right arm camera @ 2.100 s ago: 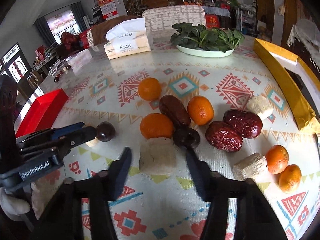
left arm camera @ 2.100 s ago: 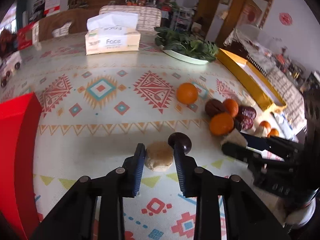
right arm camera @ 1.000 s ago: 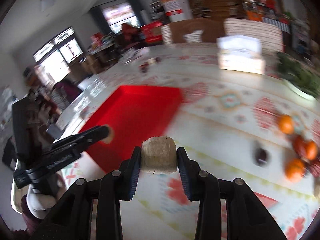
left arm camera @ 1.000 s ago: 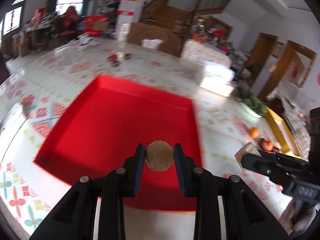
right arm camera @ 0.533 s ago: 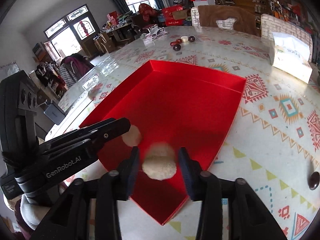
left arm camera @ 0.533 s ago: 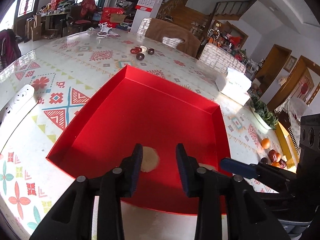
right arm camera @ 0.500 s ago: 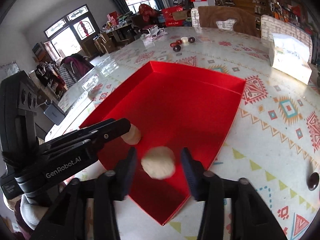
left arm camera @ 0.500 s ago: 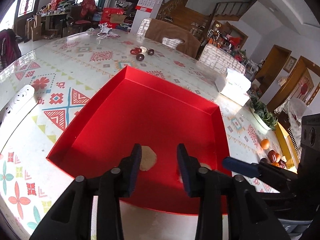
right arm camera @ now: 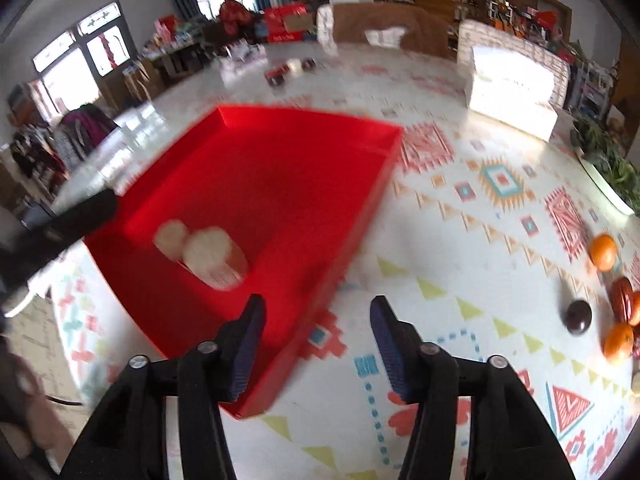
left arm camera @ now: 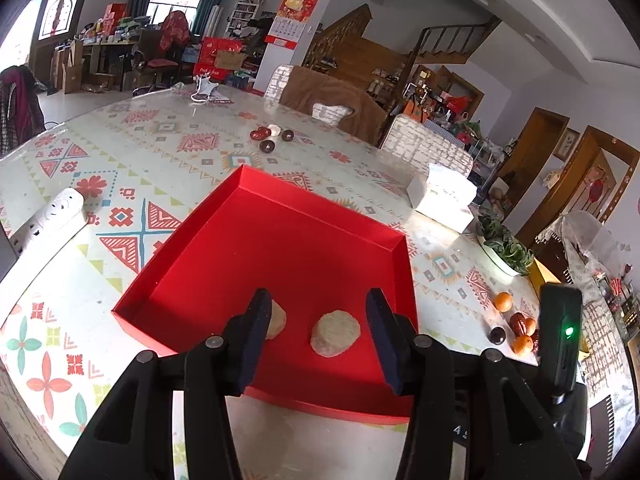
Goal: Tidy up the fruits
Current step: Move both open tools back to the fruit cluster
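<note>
A red tray (left arm camera: 280, 240) lies on the patterned table. Two pale round fruit pieces lie in its near end: one (left arm camera: 335, 332) between my left fingers' line of sight, the other (left arm camera: 277, 320) partly behind the left finger. My left gripper (left arm camera: 316, 334) is open and empty above the tray's near edge. My right gripper (right arm camera: 318, 344) is open and empty over the tray's (right arm camera: 280, 184) near right corner; the view is blurred, and the two pieces (right arm camera: 208, 252) show to its left. Oranges and dark red dates (right arm camera: 620, 304) sit at the far right.
A white tissue box (right arm camera: 512, 100) and a plate of greens (left arm camera: 506, 252) stand at the back right. A white power strip (left arm camera: 56, 216) lies left of the tray. Small dark fruits (left arm camera: 272, 138) sit far across the table. The right gripper's body (left arm camera: 560, 340) shows at right.
Both grippers carried a pale piece from the fruit pile to the red tray, opened and dropped them. Now both are open wide; the right has swung rightward off the tray.
</note>
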Demonstrator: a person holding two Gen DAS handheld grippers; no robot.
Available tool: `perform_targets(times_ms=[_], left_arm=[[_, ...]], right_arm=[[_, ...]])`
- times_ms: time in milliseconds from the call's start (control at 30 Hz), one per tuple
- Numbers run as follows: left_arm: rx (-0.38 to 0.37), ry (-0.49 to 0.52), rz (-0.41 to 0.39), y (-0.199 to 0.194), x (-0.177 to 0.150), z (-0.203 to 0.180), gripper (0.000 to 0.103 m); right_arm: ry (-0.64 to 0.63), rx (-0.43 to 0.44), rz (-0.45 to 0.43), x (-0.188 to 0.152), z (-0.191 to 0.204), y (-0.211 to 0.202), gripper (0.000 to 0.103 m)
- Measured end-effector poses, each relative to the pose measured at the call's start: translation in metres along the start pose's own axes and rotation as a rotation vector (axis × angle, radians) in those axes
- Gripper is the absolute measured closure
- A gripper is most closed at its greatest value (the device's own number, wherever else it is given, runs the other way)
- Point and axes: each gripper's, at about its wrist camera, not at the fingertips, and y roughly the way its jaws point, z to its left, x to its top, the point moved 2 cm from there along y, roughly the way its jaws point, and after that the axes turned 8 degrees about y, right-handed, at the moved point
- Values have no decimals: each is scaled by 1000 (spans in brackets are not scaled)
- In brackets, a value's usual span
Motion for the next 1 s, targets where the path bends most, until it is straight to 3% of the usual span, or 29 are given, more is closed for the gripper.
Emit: perform_targets(times_ms=[200, 500, 600, 667, 733, 833, 1000], left_arm=[[-24, 3, -6, -7, -1, -12, 54], [-66, 54, -1, -11, -3, -52, 53], [-86, 75, -5, -13, -3, -71, 49], [-102, 98, -5, -13, -3, -85, 44], [-128, 136, 4, -12, -5, -105, 43], [-179, 198, 26, -4, -11, -137, 40], [-303, 303, 95, 26, -28, -203, 40]], right_arm=[[12, -43, -7, -21, -9, -13, 53], [91, 6, -3, -63, -15, -36, 53], [87, 76, -2, -71, -14, -43, 53], [123, 137, -67, -67, -29, -62, 53], [140, 146, -161, -62, -53, -90, 52], [194, 71, -292, -64, -117, -133, 38], [386, -108, -331, -81, -256, -165, 37]])
